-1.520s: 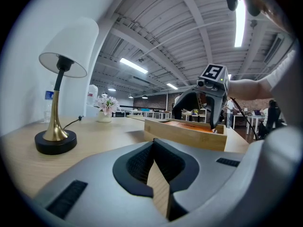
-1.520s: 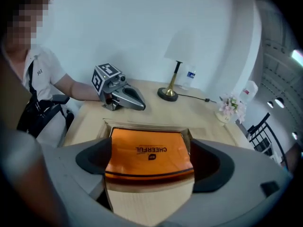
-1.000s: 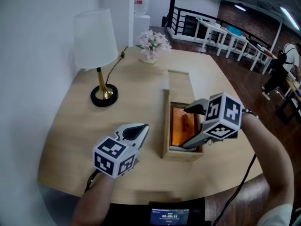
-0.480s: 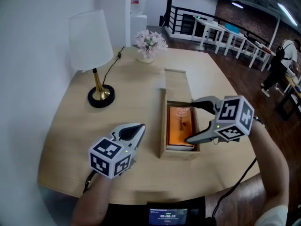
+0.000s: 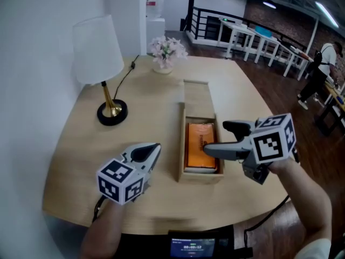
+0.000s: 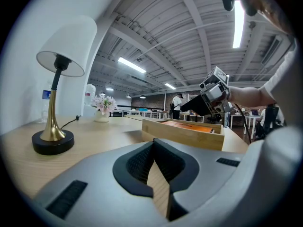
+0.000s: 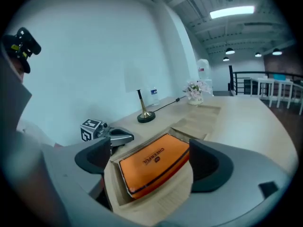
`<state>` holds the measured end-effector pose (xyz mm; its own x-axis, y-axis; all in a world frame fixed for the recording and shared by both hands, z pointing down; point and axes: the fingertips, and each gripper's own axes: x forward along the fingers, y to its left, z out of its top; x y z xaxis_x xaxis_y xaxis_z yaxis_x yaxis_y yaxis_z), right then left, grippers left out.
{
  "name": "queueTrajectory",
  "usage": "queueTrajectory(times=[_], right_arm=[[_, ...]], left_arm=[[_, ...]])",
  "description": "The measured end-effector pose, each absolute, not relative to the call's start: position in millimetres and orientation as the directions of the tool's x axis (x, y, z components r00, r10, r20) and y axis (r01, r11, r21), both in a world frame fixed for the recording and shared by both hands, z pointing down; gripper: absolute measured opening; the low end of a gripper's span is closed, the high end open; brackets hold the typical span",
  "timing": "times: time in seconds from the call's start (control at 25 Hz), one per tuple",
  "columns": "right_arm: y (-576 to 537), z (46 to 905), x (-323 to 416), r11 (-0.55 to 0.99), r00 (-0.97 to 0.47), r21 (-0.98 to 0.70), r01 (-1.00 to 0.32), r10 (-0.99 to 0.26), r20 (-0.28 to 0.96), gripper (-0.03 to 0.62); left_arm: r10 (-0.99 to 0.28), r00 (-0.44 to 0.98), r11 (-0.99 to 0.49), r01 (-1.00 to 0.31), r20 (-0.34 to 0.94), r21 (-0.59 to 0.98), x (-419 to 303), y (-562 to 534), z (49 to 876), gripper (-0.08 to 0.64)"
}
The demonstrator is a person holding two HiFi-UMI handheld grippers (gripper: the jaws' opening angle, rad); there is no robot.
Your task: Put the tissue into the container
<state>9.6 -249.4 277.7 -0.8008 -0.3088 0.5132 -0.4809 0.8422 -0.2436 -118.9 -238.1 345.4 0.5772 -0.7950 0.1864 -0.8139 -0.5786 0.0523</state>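
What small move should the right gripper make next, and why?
Probably lift the right gripper away, clear of the wooden box. The orange tissue pack already lies flat inside the box, and the gripper's jaws stand apart over it, holding nothing. The sliding lid lies pulled open beyond the pack, so closing it may come after.

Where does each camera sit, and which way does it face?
Head view: on the head, steeply down at the table; forearms, left gripper, right gripper show.
Left gripper view: low over the table, facing the lamp and wooden box; its shut jaws show.
Right gripper view: above the box, looking down at the orange tissue pack; its open jaws show.
Shared: both gripper views see the box and the other gripper.
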Motion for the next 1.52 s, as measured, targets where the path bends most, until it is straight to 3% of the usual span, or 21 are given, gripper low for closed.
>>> queueTrajectory(times=[0.24, 0.36, 1.0, 1.08, 1.52], right_arm=[[-235.0, 307.4, -3.8, 0.833, -0.702, -0.212, -0.511, -0.261, 0.663, 0.450], [-237.7, 311.4, 0.0, 0.813, -0.682, -0.220, -0.540, -0.269, 0.680, 0.417], [-255.1, 330.2, 34.4, 0.734, -0.423, 0.048, -0.678, -0.442, 0.791, 0.398], [-254.9, 336.5, 34.6, 0.730, -0.424, 0.020, -0.683, -0.418, 0.804, 0.353], [-256.6, 336.0, 35.3, 0.740, -0.432, 0.063, -0.670, -0.457, 0.778, 0.350]], left_arm=[[-0.809, 0.559, -0.564, -0.826, 0.182, 0.031, -98.4, -235.4, 343.1, 0.006], [-0.785, 0.589, -0.604, -0.796, 0.193, -0.026, -68.3, -230.6, 342.1, 0.006], [-0.667, 0.731, -0.735, -0.677, 0.144, 0.031, 7.0, -203.4, 335.1, 0.000], [-0.661, 0.736, -0.740, -0.672, 0.145, 0.032, 9.4, -202.9, 335.6, 0.000], [-0.653, 0.743, -0.747, -0.664, 0.150, 0.038, 8.8, -204.2, 338.2, 0.000]])
